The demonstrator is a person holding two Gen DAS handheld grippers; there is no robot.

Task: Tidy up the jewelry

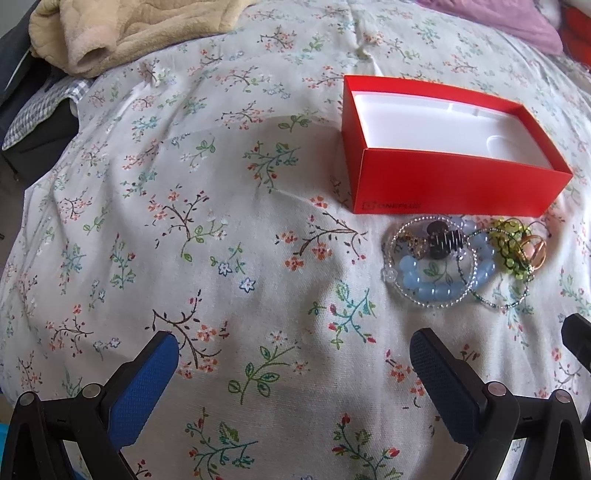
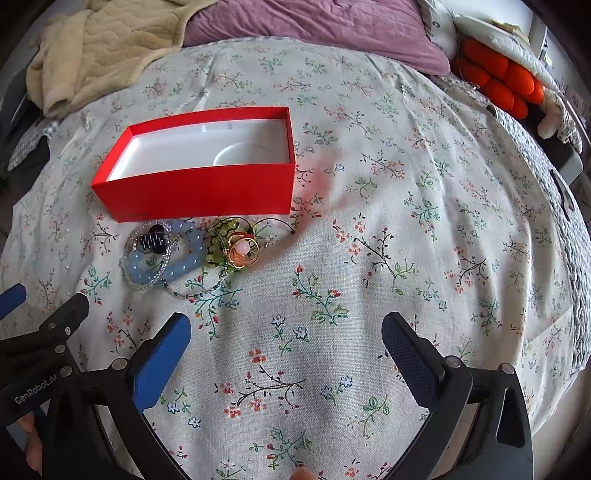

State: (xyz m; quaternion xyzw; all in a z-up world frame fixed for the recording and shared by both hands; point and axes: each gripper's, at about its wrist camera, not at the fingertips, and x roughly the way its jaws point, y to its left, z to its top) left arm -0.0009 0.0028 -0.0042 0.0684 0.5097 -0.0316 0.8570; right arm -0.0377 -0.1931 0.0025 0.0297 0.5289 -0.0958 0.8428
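An open red box [image 1: 458, 184] [image 2: 199, 192] with a white, empty inside sits on the floral bedspread. Just in front of it lies a small heap of jewelry: a blue bead bracelet [image 1: 439, 284] [image 2: 181, 262], a black hair claw [image 1: 445, 238] [image 2: 153, 240], clear and green bead strands [image 1: 511, 251] [image 2: 218, 240], and a gold ring with a pink stone [image 2: 242, 253] [image 1: 533, 253]. My left gripper [image 1: 293, 343] stands open, low and left of the heap. My right gripper [image 2: 286, 328] stands open below and right of it. Neither holds anything.
A beige blanket [image 1: 122, 29] [image 2: 99, 48] is bunched at the back left, with a purple pillow [image 2: 314, 29] and an orange knitted cushion [image 2: 502, 79] at the back right. The floral bedspread [image 2: 406, 221] is bare on the right. The left gripper's body [image 2: 40, 354] shows at lower left.
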